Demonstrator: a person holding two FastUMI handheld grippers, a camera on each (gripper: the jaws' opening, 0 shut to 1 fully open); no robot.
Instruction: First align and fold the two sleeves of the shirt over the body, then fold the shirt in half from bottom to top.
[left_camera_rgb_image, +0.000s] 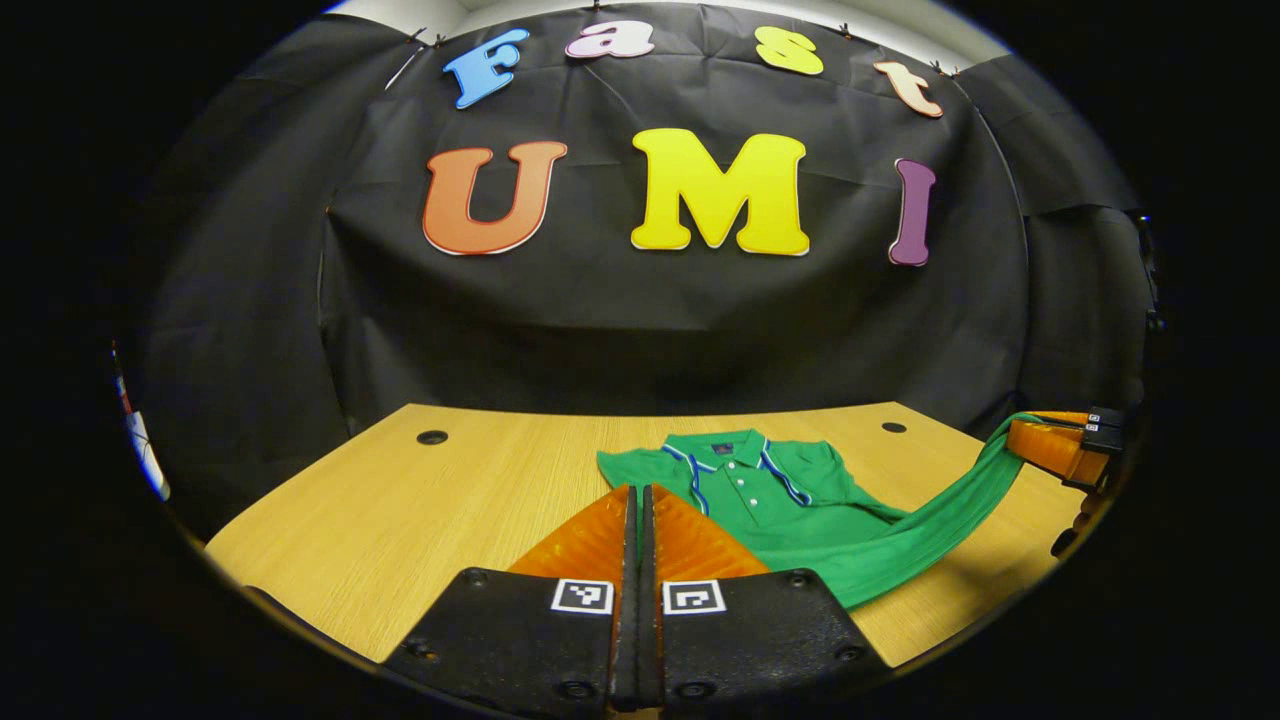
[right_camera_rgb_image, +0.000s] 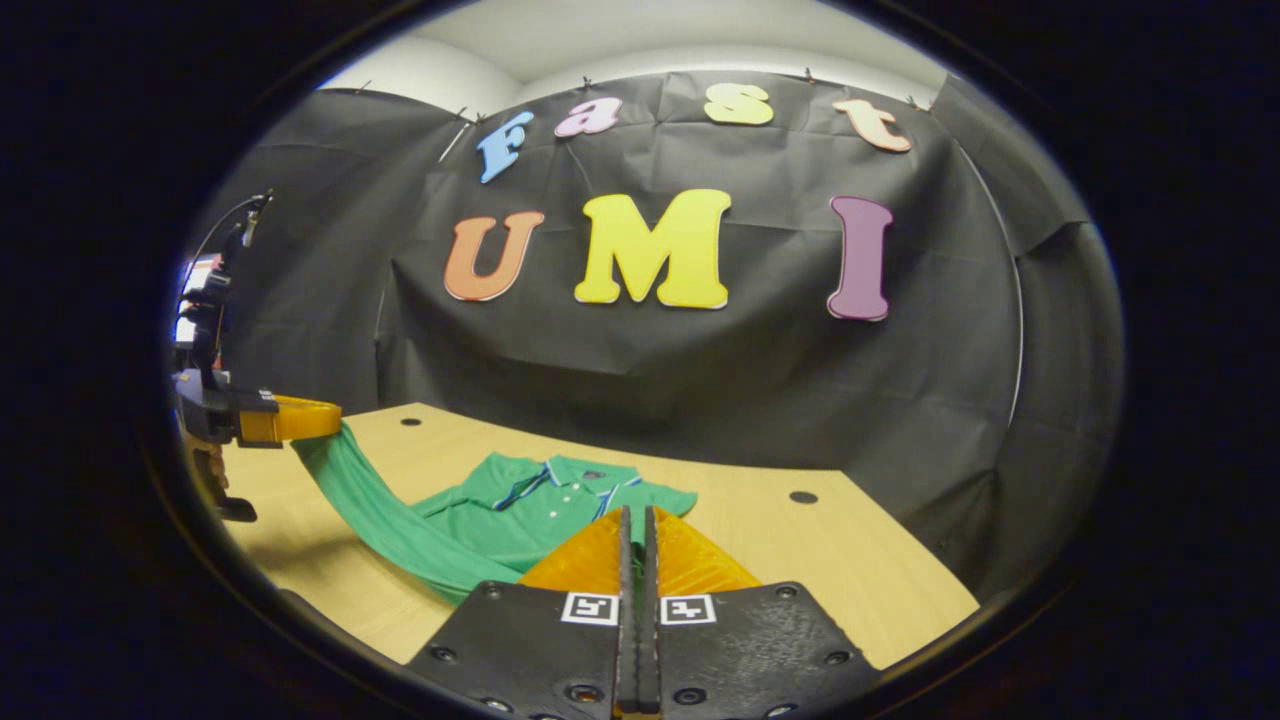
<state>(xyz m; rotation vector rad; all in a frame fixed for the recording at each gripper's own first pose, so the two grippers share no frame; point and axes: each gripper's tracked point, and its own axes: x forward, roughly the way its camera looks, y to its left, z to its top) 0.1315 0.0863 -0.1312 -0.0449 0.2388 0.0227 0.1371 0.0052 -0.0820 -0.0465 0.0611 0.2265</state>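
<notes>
Green shirt (left_camera_rgb_image: 760, 490) lies on the bench (left_camera_rgb_image: 400, 520) with its bottom edge lifted toward me, pinched at both corners by my left jaws (left_camera_rgb_image: 640, 500) and right jaws (right_camera_rgb_image: 637, 520), collar far away.

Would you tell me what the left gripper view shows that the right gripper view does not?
Left gripper view: the right gripper at its right edge, gripping a lifted band of the green shirt. Right gripper view: the left gripper at its left edge, gripping that band's other end. Both: the shirt's buttoned collar lying on the wooden table.
</notes>
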